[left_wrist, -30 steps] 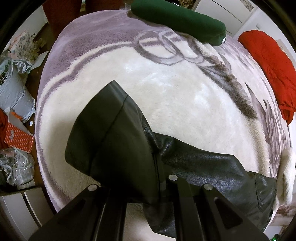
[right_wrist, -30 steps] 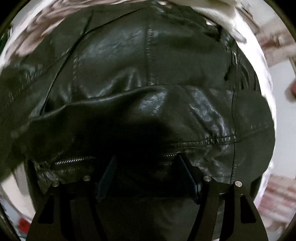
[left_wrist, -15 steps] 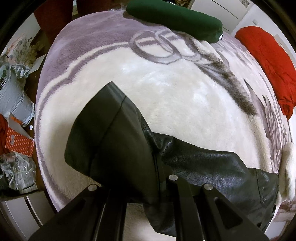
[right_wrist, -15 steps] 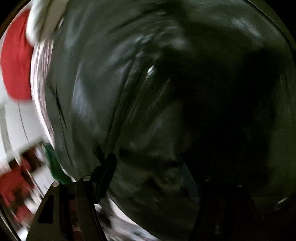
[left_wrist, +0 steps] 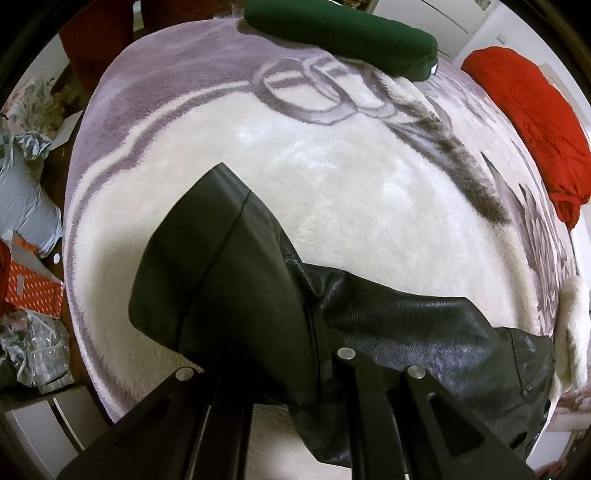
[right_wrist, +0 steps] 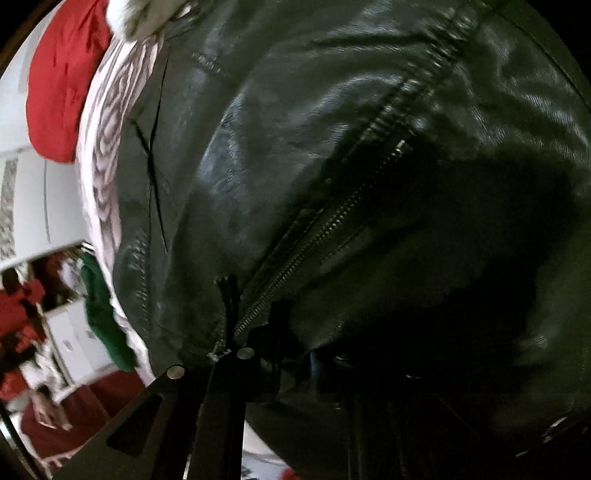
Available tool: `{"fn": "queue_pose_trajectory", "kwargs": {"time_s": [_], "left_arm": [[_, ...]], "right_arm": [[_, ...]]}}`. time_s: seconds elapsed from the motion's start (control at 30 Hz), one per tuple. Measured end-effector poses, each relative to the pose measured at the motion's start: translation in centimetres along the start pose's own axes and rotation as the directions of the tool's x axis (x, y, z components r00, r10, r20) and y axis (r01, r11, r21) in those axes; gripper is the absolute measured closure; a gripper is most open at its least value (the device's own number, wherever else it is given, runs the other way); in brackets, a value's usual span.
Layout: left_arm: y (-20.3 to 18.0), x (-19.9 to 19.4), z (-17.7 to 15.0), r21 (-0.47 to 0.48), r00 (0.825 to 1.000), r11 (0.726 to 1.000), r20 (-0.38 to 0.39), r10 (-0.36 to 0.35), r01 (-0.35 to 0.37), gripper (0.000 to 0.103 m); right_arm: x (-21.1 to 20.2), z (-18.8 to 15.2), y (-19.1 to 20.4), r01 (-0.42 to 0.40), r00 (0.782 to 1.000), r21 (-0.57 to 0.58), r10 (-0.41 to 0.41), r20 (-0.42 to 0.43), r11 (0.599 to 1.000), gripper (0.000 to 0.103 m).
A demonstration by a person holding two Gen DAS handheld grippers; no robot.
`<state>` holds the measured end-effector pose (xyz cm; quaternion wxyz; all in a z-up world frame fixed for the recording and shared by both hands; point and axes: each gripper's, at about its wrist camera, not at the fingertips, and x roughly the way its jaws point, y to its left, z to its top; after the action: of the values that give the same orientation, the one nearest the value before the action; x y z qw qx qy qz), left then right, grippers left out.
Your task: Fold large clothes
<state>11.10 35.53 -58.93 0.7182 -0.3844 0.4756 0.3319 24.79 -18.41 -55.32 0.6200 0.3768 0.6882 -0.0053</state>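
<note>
— Where is the black leather jacket now?

— It lies on the fluffy white and purple blanket. Its long side runs from the left gripper across to the right one.

— And the grippers?

— The left gripper is clenched on the jacket's sleeve end. The right gripper has just been closing, and its jaws pinch the edge beside the zipper. I think both ends can now go together over the middle

glossy grained black leather jacket, metal zipper, fluffy plush blanket, matt green cloth
</note>
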Motion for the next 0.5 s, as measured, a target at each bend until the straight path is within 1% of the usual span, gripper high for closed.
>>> {"fn": "queue_pose_trajectory", "kwargs": {"time_s": [0.13, 0.17, 0.27, 0.3, 0.33, 0.37, 0.4, 0.43, 0.47, 0.5], "left_arm": [[0.2, 0.0, 0.1, -0.006, 1.000, 1.000, -0.005, -0.011, 0.011, 0.096], [0.2, -0.1, 0.1, -0.007, 1.000, 1.000, -0.006, -0.013, 0.013, 0.096], [0.0, -0.7, 0.2, -0.004, 1.000, 1.000, -0.002, -0.014, 0.014, 0.097], [0.0, -1.0, 0.3, 0.002, 1.000, 1.000, 0.001, -0.016, 0.016, 0.097], [-0.1, -1.4, 0.4, 0.009, 1.000, 1.000, 0.006, -0.016, 0.016, 0.097], [-0.3, -1.7, 0.4, 0.017, 1.000, 1.000, 0.010, -0.015, 0.015, 0.097], [-0.4, -2.0, 0.4, 0.030, 1.000, 0.999, 0.015, -0.010, 0.010, 0.097], [-0.7, -2.4, 0.4, 0.051, 1.000, 0.999, 0.022, -0.004, 0.003, 0.097], [-1.1, -2.8, 0.4, 0.073, 1.000, 0.997, 0.030, 0.003, -0.005, 0.097], [-1.5, -3.1, 0.3, 0.101, 0.999, 0.995, 0.039, 0.016, -0.019, 0.097]], "right_arm": [[1.0, 0.2, 0.4, 0.040, 0.999, -0.020, -0.040, 0.008, 0.999, 0.092], [1.4, 0.3, -0.1, 0.052, 0.999, -0.025, -0.052, 0.005, 0.998, 0.092], [1.8, 0.3, 1.2, 0.104, 0.994, -0.067, -0.105, -0.021, 0.992, 0.091], [1.5, 0.3, 1.4, 0.119, 0.992, -0.085, -0.123, -0.041, 0.989, 0.088], [1.6, 0.4, 2.2, 0.150, 0.986, -0.114, -0.158, -0.061, 0.982, 0.080], [1.2, 0.4, 2.9, 0.201, 0.975, -0.151, -0.213, -0.065, 0.968, 0.073], [0.5, 0.3, 2.9, 0.242, 0.966, -0.188, -0.254, -0.047, 0.952, 0.063], [-0.1, 0.1, 3.9, 0.289, 0.954, -0.237, -0.301, -0.012, 0.927, 0.059], [-0.8, -0.2, 4.7, 0.345, 0.936, -0.287, -0.351, 0.035, 0.894, 0.057], [-1.5, -0.4, 5.3, 0.396, 0.917, -0.320, -0.392, 0.079, 0.861, 0.051]]}}
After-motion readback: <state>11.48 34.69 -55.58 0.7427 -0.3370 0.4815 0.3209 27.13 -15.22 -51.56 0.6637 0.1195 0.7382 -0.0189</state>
